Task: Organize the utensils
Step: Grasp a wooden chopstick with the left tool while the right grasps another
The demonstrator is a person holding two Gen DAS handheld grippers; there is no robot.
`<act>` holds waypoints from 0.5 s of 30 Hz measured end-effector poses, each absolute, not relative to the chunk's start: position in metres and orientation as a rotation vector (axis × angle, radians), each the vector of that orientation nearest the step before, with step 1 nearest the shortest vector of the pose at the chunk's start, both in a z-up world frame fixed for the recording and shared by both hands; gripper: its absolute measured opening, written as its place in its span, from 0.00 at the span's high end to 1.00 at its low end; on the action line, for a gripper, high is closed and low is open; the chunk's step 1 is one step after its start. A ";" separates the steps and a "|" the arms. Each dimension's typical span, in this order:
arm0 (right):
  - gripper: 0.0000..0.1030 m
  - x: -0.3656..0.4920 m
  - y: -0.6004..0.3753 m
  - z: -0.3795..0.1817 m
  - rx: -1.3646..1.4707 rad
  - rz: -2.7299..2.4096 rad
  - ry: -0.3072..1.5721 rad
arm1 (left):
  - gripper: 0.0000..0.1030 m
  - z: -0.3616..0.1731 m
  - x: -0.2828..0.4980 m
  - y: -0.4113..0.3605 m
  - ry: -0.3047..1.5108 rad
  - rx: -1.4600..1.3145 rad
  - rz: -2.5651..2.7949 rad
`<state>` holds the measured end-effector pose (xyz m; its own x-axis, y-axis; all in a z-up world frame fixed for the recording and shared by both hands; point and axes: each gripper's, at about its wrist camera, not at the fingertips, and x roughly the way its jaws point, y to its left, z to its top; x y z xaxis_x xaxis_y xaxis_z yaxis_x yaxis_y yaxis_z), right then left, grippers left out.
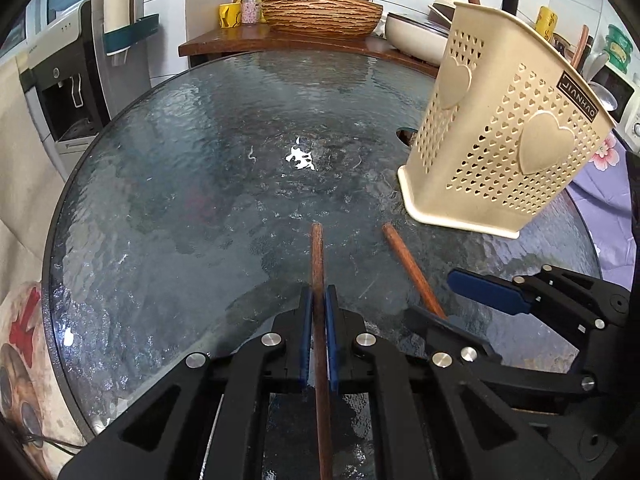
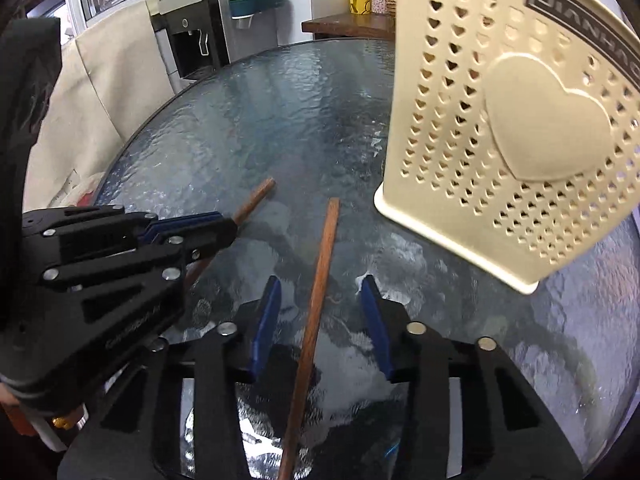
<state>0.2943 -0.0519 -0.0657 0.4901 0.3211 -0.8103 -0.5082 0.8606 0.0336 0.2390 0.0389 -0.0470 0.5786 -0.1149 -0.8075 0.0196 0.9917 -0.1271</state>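
Two brown wooden chopsticks lie over a round glass table [image 1: 180, 152]. My left gripper [image 1: 319, 292] is shut on one chopstick [image 1: 317, 256], which points away from me. The second chopstick [image 1: 408, 264] lies to its right. In the right wrist view my right gripper [image 2: 320, 288] is open, with that second chopstick [image 2: 320, 280] running between its blue pads [image 2: 266, 320] without touching them. The left gripper [image 2: 192, 228] shows there at the left, shut on its chopstick [image 2: 256, 198]. A beige perforated utensil holder [image 1: 504, 128] with heart shapes stands at the right, also close in the right wrist view [image 2: 512, 120].
A wooden counter [image 1: 248, 40] behind the table carries a woven bowl [image 1: 320, 12], yellow cups and bottles. A water dispenser [image 1: 68, 80] stands at the left. A floral purple cloth [image 1: 608, 184] lies at the right edge.
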 end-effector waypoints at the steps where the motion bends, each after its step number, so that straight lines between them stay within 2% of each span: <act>1: 0.64 0.295 -0.050 -0.066 -0.227 0.507 0.930 | 0.93 -0.047 0.241 0.040 0.953 -0.113 -0.080; 4: 0.68 0.301 -0.041 -0.067 -0.239 0.510 0.930 | 0.93 -0.047 0.246 0.042 0.957 -0.122 -0.080; 11: 0.88 0.300 -0.037 -0.067 -0.277 0.543 0.901 | 0.93 -0.047 0.248 0.039 0.949 -0.082 -0.091; 15: 0.91 0.300 -0.038 -0.067 -0.290 0.549 0.904 | 0.93 -0.047 0.247 0.033 0.951 -0.053 -0.077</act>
